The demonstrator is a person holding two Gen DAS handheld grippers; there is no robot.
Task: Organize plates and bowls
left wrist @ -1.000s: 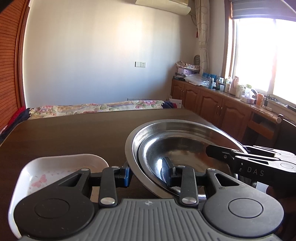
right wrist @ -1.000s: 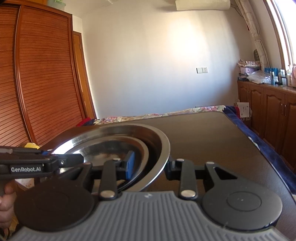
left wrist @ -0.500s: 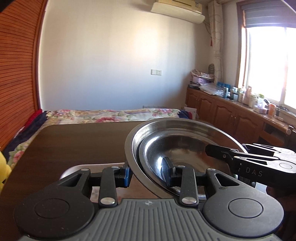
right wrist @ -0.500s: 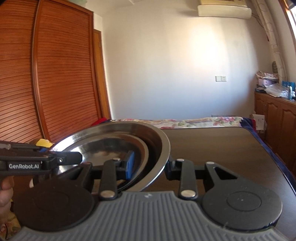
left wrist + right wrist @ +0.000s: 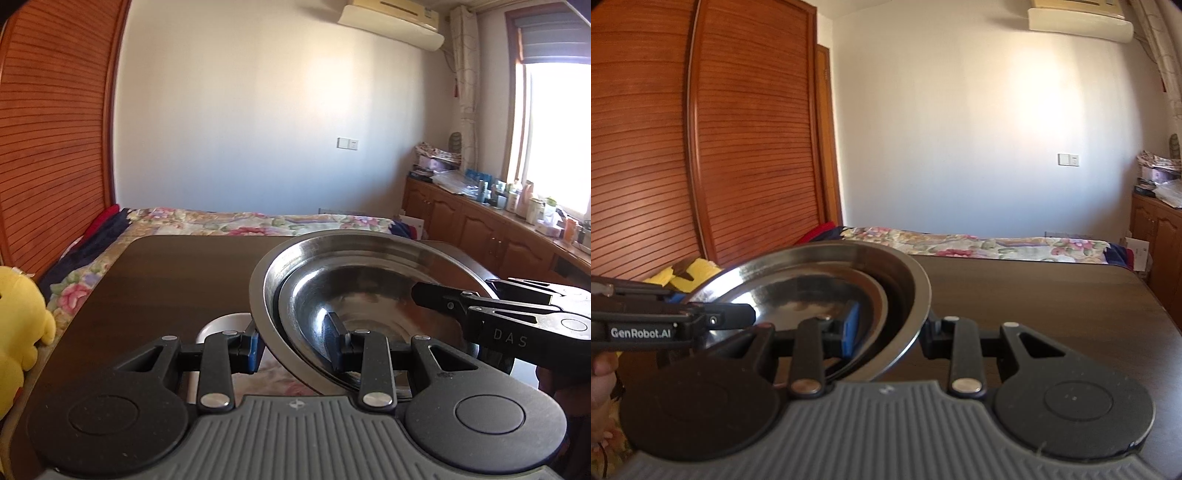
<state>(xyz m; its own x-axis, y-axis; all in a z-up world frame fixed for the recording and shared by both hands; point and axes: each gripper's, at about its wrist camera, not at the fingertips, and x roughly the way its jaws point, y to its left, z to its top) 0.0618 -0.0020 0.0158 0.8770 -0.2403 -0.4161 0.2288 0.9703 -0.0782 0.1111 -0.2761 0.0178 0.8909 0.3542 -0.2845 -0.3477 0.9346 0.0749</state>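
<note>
Two nested steel bowls [image 5: 369,273] are held in the air above the dark wooden table [image 5: 177,273]. My left gripper [image 5: 293,349] is shut on the left rim of the steel bowls, one finger outside and one inside. From the other side my right gripper [image 5: 888,332] is shut on their right rim, and the steel bowls [image 5: 827,280] fill the left of that view. The right gripper [image 5: 461,306] reaches into the left wrist view from the right; the left gripper [image 5: 713,319] shows at the left of the right wrist view. A white dish [image 5: 225,325] lies on the table under the bowls, mostly hidden.
A yellow plush toy [image 5: 18,332] sits off the table's left edge. Beyond the table lies a bed with a floral cover [image 5: 236,221]. Wooden cabinets [image 5: 480,229] with bottles run along the right wall, and slatted wardrobe doors [image 5: 701,147] stand on the left. A hand [image 5: 600,373] holds the left gripper.
Both grippers have risen together with the steel bowls held between them. The white dish has dropped lower in the left wrist view and is now mostly covered.
</note>
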